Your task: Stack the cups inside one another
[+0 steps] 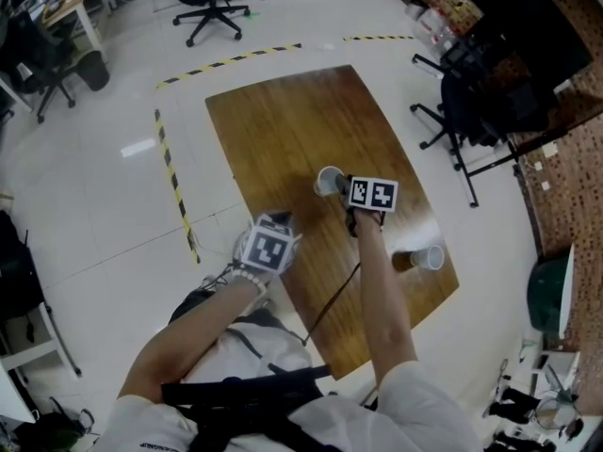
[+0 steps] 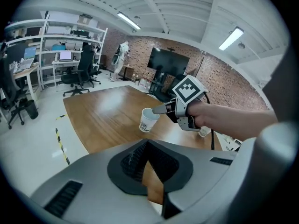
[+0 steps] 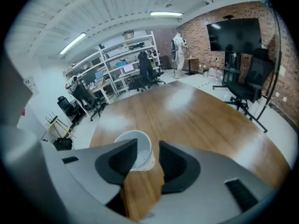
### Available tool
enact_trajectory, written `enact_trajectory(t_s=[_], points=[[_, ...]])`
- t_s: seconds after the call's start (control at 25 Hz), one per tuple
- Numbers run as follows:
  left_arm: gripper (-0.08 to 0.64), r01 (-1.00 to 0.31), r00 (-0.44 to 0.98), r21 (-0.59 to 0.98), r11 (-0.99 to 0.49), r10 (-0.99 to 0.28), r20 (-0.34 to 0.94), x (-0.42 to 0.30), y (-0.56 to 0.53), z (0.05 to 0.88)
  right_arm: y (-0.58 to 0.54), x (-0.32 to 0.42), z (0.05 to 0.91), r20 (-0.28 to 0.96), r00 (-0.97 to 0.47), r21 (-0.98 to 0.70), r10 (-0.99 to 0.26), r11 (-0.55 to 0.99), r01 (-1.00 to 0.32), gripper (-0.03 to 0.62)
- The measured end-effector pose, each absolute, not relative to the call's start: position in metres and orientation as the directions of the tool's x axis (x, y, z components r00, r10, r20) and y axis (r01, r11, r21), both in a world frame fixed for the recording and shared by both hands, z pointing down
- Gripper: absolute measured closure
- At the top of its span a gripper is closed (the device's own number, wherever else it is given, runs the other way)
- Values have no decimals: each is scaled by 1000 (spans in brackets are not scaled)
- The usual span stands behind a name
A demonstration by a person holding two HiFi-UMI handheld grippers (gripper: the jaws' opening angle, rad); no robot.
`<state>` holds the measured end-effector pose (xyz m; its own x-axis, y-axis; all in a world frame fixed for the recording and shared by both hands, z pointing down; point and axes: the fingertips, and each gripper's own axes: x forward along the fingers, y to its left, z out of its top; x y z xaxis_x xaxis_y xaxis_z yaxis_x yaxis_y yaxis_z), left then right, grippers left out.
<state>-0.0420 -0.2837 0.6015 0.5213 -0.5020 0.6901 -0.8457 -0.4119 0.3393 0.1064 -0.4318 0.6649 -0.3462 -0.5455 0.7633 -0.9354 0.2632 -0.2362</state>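
Status: right gripper (image 1: 341, 185) is at the standing cup (image 1: 328, 181), mid-frame on the desk (image 1: 283, 130). In the right gripper view its fingers (image 3: 175, 161) are spread: one lies over the cup's mouth, the other is outside, and the near wall sits in the gap. A sliver of desk shows between the wall and the outer finger, so I read this as straddling the rim, not pinched yet. A rim hold makes sense because it leaves the cup body free to drop into another cup.

The left gripper (image 1: 280, 220) is lower left of centre, at the desk edge and off any cup. Its fingers (image 2: 135, 160) are closed tip to tip with nothing between them. It looks parked, clear of the right arm.

The second cup (image 1: 429, 257) lies on its side toward the lower right of the frame, well apart from the first. It probably needs righting before nesting.

View differences:
- Head view: the only one showing both cups and their spacing. The finger gaps are too small to read.
- Left gripper view: side-on look at the right gripper, with a fingertip at the rim and the cup slightly tilted. I can't tell whether its base is off the desk. The second cup is a small patch under the hand (image 2: 205, 113).
- Right gripper view: shows the finger gap and the empty cup interior. The second cup is not in it.
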Motion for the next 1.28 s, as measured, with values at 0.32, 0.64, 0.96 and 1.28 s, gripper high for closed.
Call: enact_trajectory(t_s=[0.32, 0.64, 0.96, 1.28], points=[[561, -857, 504, 336, -390, -505, 701, -56, -285, 606, -438, 103, 682, 782, -346, -235, -518, 270, -934, 451], [561, -852, 512, 346, -393, -492, 704, -53, -283, 611, -439, 103, 683, 785, -344, -219, -514, 289, -932, 536], [561, -835, 541, 368, -409, -488, 684, -45, -283, 625, -432, 102, 664, 768, -360, -225, -529, 303, -926, 563], [561, -815, 561, 361, -454, -457, 691, -40, -277, 608, -415, 99, 628, 740, -360, -214, -569, 308, -927, 563]])
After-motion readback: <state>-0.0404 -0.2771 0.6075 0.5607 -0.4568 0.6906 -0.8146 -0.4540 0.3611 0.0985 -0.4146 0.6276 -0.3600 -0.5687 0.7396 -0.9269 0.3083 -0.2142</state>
